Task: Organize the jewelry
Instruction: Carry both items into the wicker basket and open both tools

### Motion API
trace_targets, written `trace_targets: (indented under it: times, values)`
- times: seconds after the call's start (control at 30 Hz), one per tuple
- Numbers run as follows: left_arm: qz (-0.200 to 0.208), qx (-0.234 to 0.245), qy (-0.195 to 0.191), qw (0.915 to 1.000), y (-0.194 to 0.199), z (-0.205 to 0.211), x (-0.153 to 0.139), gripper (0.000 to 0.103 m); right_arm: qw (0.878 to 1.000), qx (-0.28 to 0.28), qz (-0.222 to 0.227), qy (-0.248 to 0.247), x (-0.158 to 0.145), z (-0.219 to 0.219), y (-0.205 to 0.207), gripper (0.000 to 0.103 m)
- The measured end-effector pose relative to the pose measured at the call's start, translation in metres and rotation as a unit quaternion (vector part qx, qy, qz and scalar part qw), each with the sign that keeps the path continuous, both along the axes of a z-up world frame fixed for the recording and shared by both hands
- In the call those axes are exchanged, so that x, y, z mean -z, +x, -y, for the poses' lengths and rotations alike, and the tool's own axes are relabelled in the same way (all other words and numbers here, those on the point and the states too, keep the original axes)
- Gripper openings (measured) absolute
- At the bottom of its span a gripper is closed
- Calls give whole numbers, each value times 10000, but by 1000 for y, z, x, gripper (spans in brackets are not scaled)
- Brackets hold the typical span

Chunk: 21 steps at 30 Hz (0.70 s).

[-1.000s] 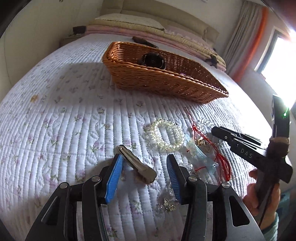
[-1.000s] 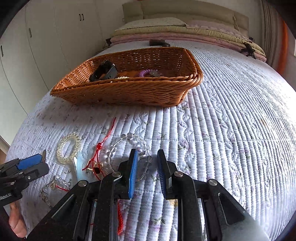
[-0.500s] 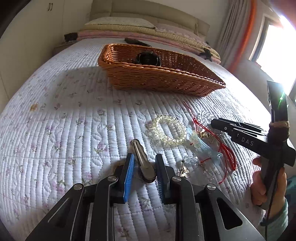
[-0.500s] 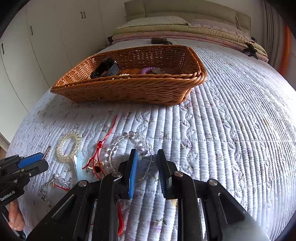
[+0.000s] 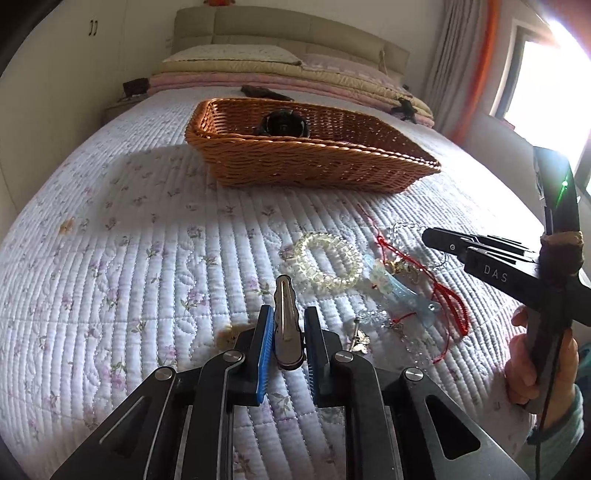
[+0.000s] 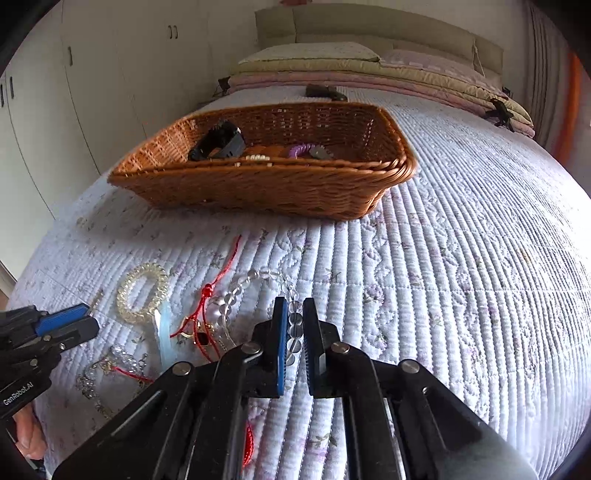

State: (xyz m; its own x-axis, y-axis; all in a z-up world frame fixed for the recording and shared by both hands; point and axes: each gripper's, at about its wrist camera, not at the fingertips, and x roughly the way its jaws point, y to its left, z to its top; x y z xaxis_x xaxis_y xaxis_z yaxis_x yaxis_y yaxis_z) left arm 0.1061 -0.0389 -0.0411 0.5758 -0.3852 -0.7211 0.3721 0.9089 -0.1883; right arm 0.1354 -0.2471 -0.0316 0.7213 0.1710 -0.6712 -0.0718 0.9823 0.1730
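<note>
With the left gripper (image 5: 287, 332) clamped on the clip (image 5: 286, 314), long axis pointing ahead, your basket (image 5: 295, 170) lies straight beyond. The right gripper (image 6: 294, 328) pinches the beads (image 6: 236, 291), still on the bed (image 6: 461, 277).

We are viewing a white floral quilted bedspread (image 5: 129, 240), beige padded headboard (image 5: 288, 29), and bright sunlit window (image 5: 546, 74).

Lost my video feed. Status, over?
Left gripper shut on metal hair clip. Right gripper shut on clear bead bracelet. Basket ahead, path open.
</note>
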Motion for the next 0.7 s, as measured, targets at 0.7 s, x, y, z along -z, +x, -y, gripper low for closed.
trace_targets:
  times: [0.7]
  values:
    - [835,150,-1031,9910,-10,-21,-73,17,9920,-127,1145,514,-84,4,-51,10]
